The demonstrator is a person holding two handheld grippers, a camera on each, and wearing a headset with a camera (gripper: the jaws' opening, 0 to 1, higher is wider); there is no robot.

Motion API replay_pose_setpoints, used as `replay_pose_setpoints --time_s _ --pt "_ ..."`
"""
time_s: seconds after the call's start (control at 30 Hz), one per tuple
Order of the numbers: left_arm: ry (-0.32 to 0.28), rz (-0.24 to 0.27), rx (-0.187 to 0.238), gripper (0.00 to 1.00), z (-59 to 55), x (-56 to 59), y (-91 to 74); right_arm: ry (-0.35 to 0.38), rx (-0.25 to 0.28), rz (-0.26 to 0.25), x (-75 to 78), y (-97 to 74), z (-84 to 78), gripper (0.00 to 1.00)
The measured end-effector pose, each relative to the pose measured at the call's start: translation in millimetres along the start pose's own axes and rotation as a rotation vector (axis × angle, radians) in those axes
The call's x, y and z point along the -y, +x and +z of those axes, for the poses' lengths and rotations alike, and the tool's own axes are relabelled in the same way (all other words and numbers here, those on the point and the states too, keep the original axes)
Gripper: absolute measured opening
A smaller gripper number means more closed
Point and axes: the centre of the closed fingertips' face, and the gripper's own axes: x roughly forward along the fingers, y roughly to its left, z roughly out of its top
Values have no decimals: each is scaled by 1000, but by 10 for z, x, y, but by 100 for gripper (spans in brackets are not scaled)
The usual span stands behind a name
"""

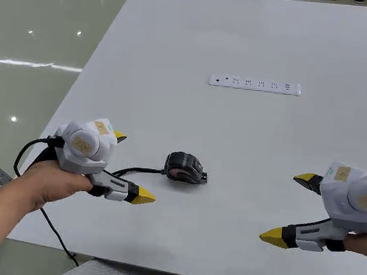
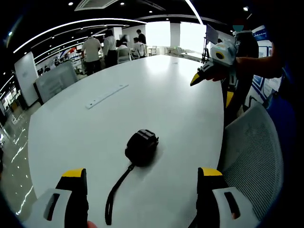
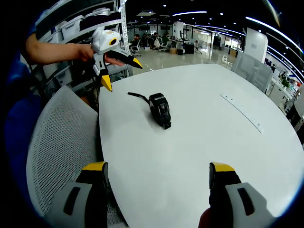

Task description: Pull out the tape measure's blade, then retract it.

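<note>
— Nearest to hand?

— Two white handheld grippers with yellow-tipped jaws, two jaws each. Left gripper point(image 1: 133, 167) low by the near left edge of the broad white table point(image 1: 246, 135), right gripper point(image 1: 287, 207) by the near right edge. Both spread wide, clamped on nothing.

— And just past those?

— One black rubber-cased tape measure point(image 1: 185, 168), resting on the tabletop between the pair, touched by neither. No blade drawn out; pull not yet begun, by the look of it.

— Closer to which side?

— To the left, plainly. Just beyond the left jaw tips and straight ahead in the left gripper view. Well apart from the right.

— Long axis?

— Roughly across, from one gripper toward the other. One thin black wrist strap point(image 1: 131, 170) trailing from the back end toward the left gripper. Blade mouth turned toward the right gripper. Seemingly upright on its base, though hard to swear to.

— So the coming move?

— Likely: steady the case with the left, pinch the hook end with the right, draw away rightward. Hook itself too small to make out.

— Farther off?

— One long white power strip point(image 1: 254, 84), flat on the table, well beyond the tape. One grey mesh chair back point(image 3: 57, 142) at the table's near edge. A few people standing far across the room, too small to count.
</note>
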Motion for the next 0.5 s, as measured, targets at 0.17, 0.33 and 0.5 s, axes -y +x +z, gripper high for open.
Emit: replay_pose_setpoints --time_s 0.17,0.33,0.5 --pt "1 -9 1 92 22 6 74 -15 -5 8 49 91 25 85" --pt "2 -29 4 92 60 32 160 -31 -8 22 80 186 45 83" --pt "9 -49 2 91 85 48 262 -45 -7 41 78 282 84 80"
